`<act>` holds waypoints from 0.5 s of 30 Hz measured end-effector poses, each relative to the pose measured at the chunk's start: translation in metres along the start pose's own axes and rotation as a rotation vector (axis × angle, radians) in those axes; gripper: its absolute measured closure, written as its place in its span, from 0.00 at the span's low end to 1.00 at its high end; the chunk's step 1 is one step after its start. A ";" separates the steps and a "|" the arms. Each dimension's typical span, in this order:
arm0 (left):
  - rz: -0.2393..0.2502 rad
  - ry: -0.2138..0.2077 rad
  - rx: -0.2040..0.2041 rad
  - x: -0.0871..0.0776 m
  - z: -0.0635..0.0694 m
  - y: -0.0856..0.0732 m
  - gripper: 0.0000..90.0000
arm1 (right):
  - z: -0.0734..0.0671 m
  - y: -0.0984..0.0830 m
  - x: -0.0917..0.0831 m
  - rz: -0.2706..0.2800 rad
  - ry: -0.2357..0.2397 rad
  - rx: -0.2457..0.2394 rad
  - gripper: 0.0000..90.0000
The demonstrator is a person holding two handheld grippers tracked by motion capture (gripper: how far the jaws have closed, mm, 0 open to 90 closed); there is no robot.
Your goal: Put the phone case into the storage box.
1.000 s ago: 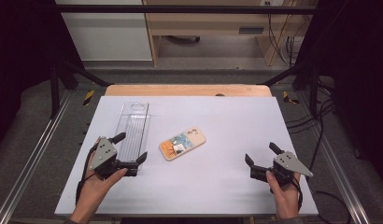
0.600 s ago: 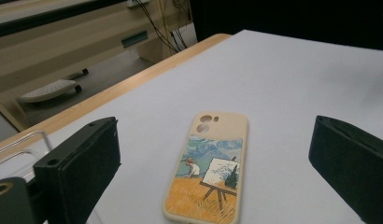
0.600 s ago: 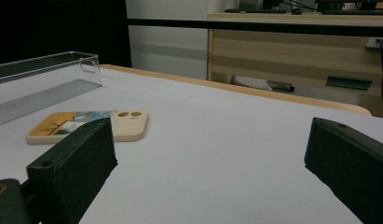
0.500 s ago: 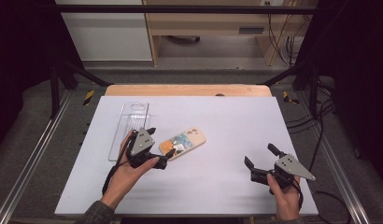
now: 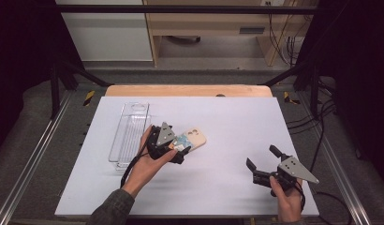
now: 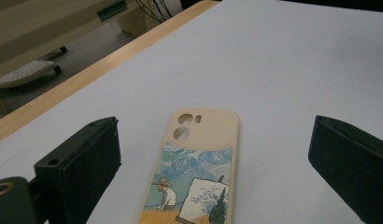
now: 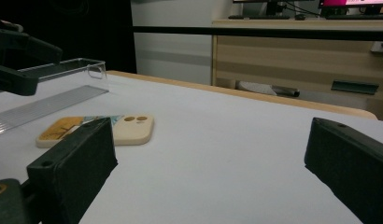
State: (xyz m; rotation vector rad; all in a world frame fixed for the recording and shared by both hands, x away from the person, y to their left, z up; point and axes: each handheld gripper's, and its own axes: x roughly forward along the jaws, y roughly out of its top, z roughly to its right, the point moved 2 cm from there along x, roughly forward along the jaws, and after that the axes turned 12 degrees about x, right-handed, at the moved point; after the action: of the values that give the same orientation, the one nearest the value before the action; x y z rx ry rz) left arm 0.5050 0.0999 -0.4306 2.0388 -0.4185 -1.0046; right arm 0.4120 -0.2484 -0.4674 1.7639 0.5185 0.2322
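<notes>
Right now your left gripper [image 5: 177,151] hovers at the near end of the phone case [image 6: 199,161], jaws spread wide, one on either side of it and clear of both edges. Its painted back faces up, camera cutout pointing away from you, flat on the white table [image 5: 237,117]. Just outboard of that gripper lies a clear plastic tray [image 5: 129,133]. Your right gripper [image 5: 261,164] waits well apart, also released.

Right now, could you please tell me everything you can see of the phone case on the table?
The phone case is cream, looks rubbery, with camera cutouts at one end and a painted scene of a straw-hatted painter at an easel. It lies flat, printed side up, on the white table, between the open jaws of the left claw, untouched.
</notes>
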 end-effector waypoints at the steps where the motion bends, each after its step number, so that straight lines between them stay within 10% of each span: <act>1: -0.007 -0.003 0.000 0.003 0.000 0.000 0.03 | 0.000 0.000 0.000 0.002 0.002 -0.001 0.02; 15: -0.126 -0.049 -0.079 0.051 -0.004 -0.017 0.03 | -0.001 -0.001 0.000 0.000 0.014 -0.006 0.02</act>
State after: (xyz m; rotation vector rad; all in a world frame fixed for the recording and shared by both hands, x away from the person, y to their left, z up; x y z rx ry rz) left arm 0.5390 0.0823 -0.4679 1.9924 -0.2739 -1.1309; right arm 0.4118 -0.2477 -0.4682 1.7571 0.5271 0.2460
